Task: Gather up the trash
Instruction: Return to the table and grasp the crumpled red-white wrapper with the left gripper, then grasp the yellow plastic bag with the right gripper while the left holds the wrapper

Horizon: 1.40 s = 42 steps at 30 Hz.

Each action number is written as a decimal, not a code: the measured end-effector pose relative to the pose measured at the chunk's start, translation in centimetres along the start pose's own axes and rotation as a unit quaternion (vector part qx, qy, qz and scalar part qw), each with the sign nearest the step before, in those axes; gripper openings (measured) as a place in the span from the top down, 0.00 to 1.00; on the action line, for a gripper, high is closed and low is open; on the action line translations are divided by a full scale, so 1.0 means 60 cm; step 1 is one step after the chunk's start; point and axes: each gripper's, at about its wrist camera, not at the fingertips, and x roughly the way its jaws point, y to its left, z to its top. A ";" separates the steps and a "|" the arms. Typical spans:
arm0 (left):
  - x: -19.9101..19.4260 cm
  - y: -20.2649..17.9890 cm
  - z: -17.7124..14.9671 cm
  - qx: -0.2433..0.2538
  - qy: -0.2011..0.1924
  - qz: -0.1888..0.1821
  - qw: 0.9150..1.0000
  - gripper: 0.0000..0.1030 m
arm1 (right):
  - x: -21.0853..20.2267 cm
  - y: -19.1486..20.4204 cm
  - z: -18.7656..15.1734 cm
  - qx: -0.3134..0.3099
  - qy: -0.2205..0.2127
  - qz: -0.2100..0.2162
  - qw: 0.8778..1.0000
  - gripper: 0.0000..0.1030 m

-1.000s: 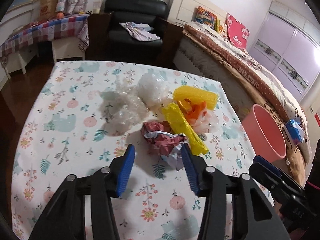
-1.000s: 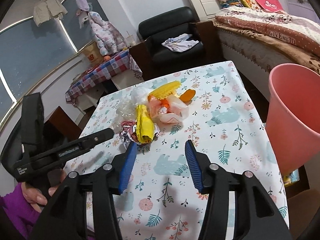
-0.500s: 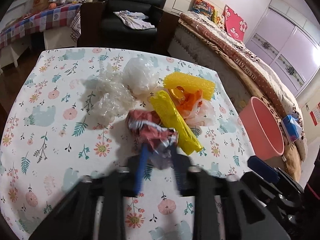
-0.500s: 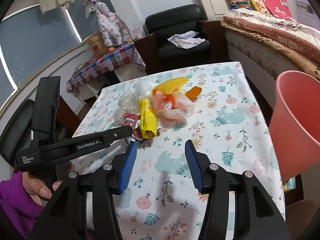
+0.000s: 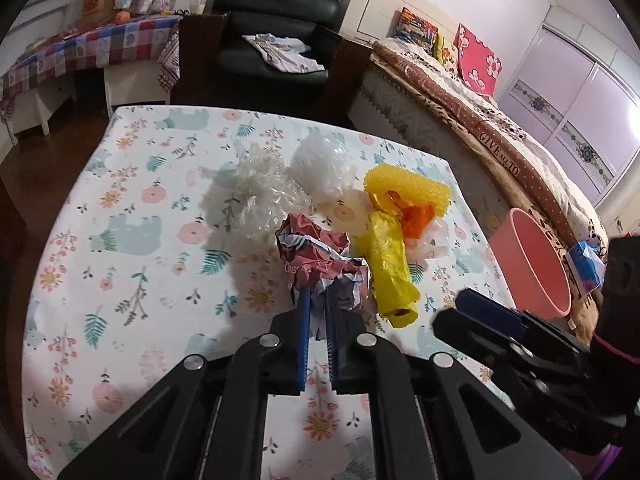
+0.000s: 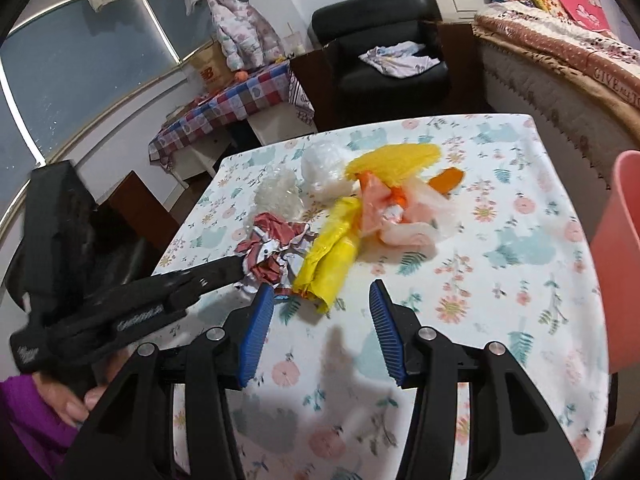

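A pile of trash lies on the floral tablecloth (image 5: 132, 240). My left gripper (image 5: 317, 300) is shut on the near edge of a crumpled red and white paper ball (image 5: 316, 254), also seen in the right wrist view (image 6: 272, 246). Beside it lie a yellow plastic bag (image 5: 390, 264), a yellow foam piece (image 5: 408, 190), orange and pale wrappers (image 5: 420, 220), and clear plastic wads (image 5: 264, 196). My right gripper (image 6: 322, 298) is open and empty, low over the table just in front of the yellow bag (image 6: 328, 258). A pink bin (image 5: 532, 264) stands off the table's right edge.
A bed (image 5: 500, 132) runs along the right behind the bin. A black armchair (image 5: 276, 36) with cloth on it stands beyond the table's far edge. A checked-cloth side table (image 5: 88, 48) is at the far left. The pink bin's wall (image 6: 620, 264) shows at the right.
My left gripper has moved forward and closed on the red and white paper ball. My right gripper has moved closer to the yellow bag and stays open.
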 end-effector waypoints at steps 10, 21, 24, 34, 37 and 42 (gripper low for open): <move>-0.013 0.017 -0.005 0.000 -0.003 -0.004 1.000 0.94 | 0.055 -0.001 -0.002 0.020 0.039 -0.034 0.998 0.74; -0.038 0.024 -0.008 0.003 -0.020 -0.018 1.000 0.94 | 0.030 0.007 -0.010 -0.005 0.032 -0.024 0.999 0.95; -0.050 0.020 -0.008 0.007 -0.028 -0.023 0.999 0.94 | 0.012 0.015 -0.010 -0.015 0.019 -0.013 1.000 0.95; -0.075 -0.006 0.002 0.023 -0.048 -0.035 0.998 0.94 | -0.064 0.039 -0.004 -0.055 -0.046 -0.008 0.997 0.96; -0.083 -0.022 0.006 0.031 -0.054 -0.043 0.997 0.94 | -0.083 0.033 -0.002 -0.051 -0.061 -0.013 0.997 0.96; -0.088 -0.052 0.015 0.045 -0.063 -0.059 0.995 0.94 | -0.113 0.007 -0.001 -0.037 -0.084 -0.028 0.995 0.96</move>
